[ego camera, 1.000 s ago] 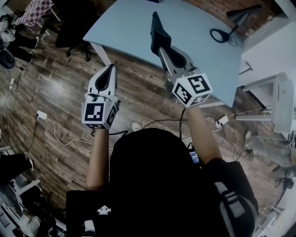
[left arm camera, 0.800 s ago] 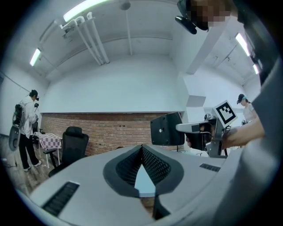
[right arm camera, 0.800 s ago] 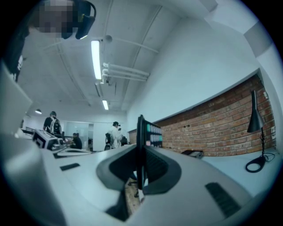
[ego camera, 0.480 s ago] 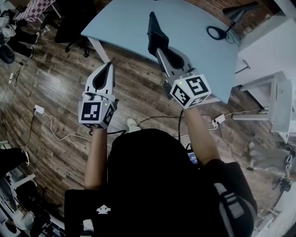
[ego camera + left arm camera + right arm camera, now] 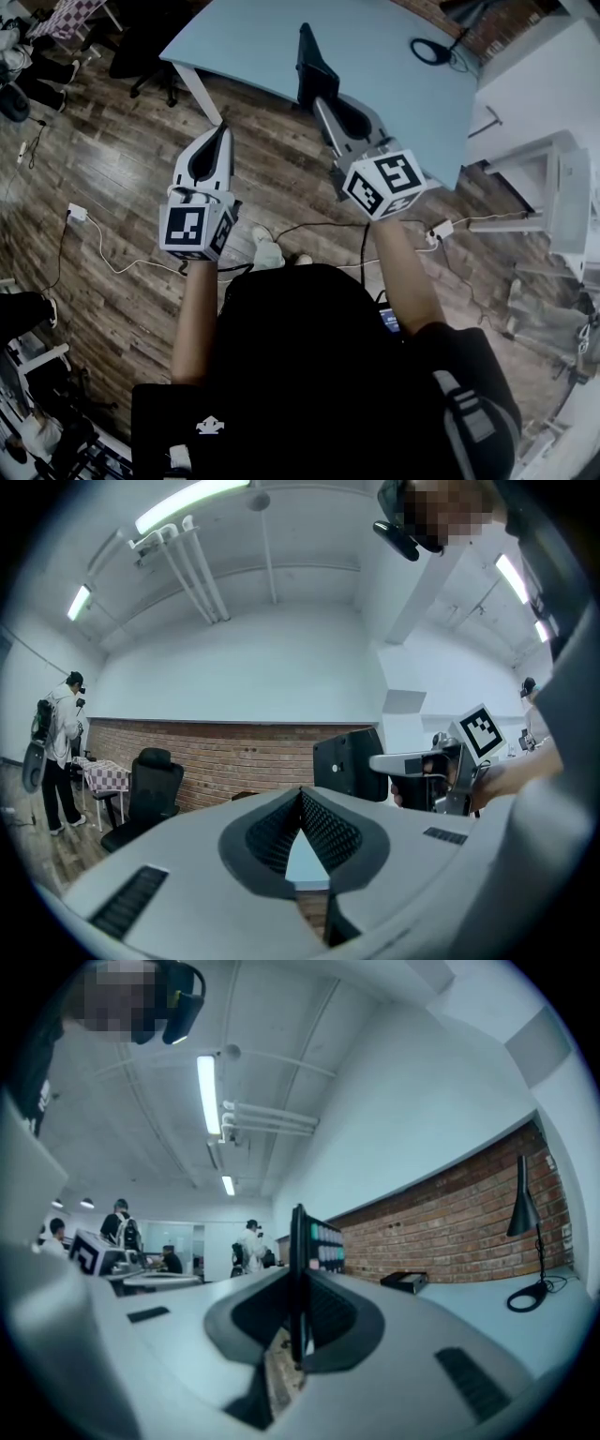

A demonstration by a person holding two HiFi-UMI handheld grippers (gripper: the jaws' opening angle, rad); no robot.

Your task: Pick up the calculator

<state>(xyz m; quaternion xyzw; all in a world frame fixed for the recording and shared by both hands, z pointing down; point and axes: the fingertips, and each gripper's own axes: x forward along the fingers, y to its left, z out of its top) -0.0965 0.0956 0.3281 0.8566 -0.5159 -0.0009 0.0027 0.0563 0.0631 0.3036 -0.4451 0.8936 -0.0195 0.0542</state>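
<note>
The right hand-held gripper [image 5: 317, 91] still clamps the thin black calculator with coloured keys [image 5: 313, 64]. Its jaws stand only narrowly apart on the slab, which is held upright on edge. The left hand-held gripper [image 5: 222, 136] has its jaws together on nothing. Since a second ago the pale blue counter [image 5: 394, 56] ahead of both has slid up the head view, baring more wood-plank floor [image 5: 122, 178]. Only the right gripper view shows the keys. The left gripper view shows the calculator's dark back off to its right.

Grained wood-plank floor [image 5: 122, 169], smooth matt table [image 5: 262, 47], rough brick wall [image 5: 450, 1232], black plastic calculator [image 5: 311, 66]
</note>
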